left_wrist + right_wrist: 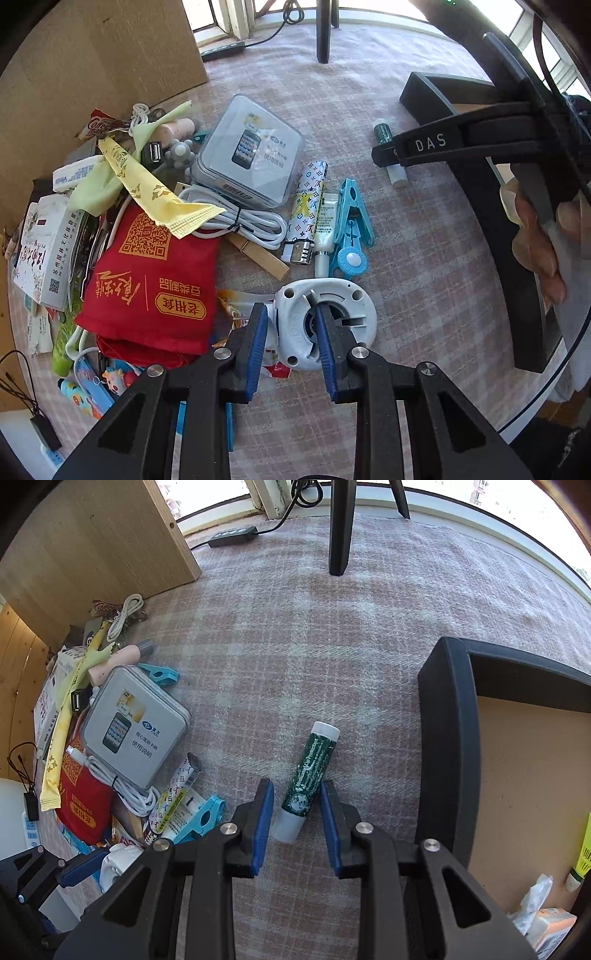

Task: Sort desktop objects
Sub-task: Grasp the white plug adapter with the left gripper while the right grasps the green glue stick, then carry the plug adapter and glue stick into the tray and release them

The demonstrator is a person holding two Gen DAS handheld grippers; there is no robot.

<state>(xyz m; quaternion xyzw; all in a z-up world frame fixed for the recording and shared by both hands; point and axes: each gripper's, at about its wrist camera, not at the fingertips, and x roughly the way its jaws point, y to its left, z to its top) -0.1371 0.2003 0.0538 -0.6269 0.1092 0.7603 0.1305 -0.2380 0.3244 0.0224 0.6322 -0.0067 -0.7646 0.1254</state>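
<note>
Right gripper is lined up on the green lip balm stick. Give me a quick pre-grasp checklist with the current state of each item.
1. Right gripper open wide enough: ok, fingers apart on both sides of the tube.
2. Green lip balm stick between the fingers: ok, its lower white end sits in the gap.
3. Pads touching the tube: cannot tell.
4. Tube clear of clutter: ok, it lies alone on the checked cloth.
5. Black tray open to receive: ok, bare floor shows beside the tube.
6. Left gripper out of the way: ok, open over the white round part in the pile.
</note>
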